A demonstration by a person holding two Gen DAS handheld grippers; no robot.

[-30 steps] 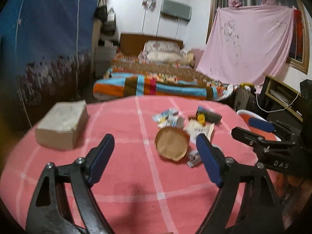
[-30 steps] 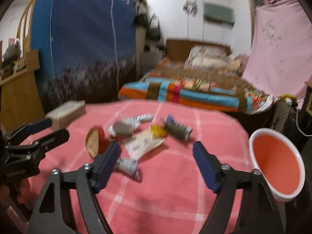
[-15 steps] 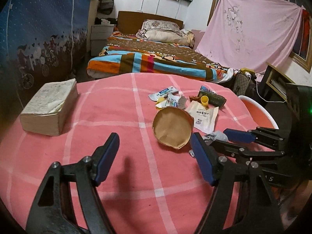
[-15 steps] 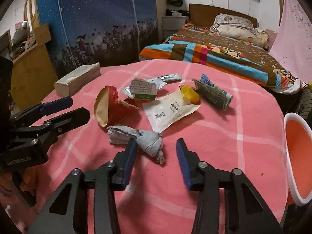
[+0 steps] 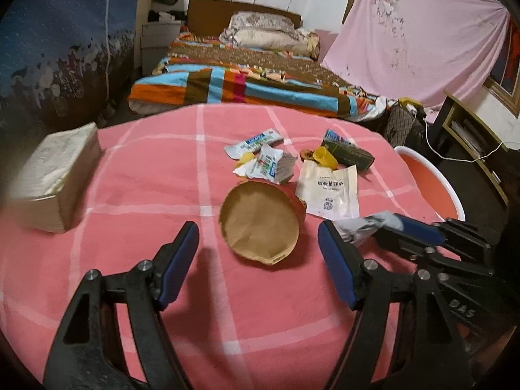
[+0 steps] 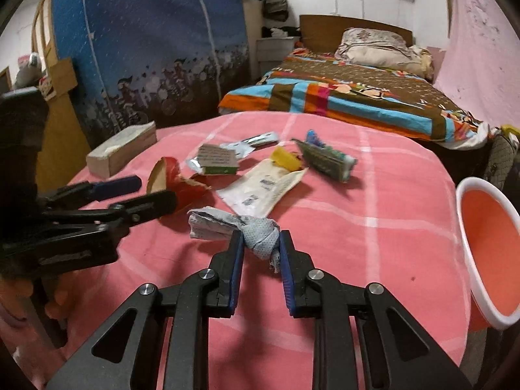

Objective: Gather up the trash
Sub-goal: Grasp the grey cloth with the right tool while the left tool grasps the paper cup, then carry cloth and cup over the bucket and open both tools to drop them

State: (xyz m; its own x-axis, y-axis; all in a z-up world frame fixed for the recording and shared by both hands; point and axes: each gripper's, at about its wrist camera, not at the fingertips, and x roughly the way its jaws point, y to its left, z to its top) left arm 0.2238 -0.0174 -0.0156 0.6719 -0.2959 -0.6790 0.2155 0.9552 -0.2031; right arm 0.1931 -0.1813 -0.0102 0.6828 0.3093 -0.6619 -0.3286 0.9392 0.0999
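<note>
The right tool (image 6: 260, 243) has just been closing, and its 2 blue pads now pinch the crumpled grey tissue wad (image 6: 256, 232) lying on the pink checked table (image 6: 373, 214). The left tool (image 5: 258, 243) hangs wide open, holding nothing, just before the torn paper bowl (image 5: 260, 221). A pink bin (image 6: 487, 250) stands at the table's right edge.

Right claw (image 6: 260, 243) closing on grey crumpled tissue (image 6: 240, 229) mid-desk (image 6: 373, 243); torn red paper cup (image 6: 175, 185), wrappers toward far edge; orange basin (image 6: 487, 250) at right edge.
</note>
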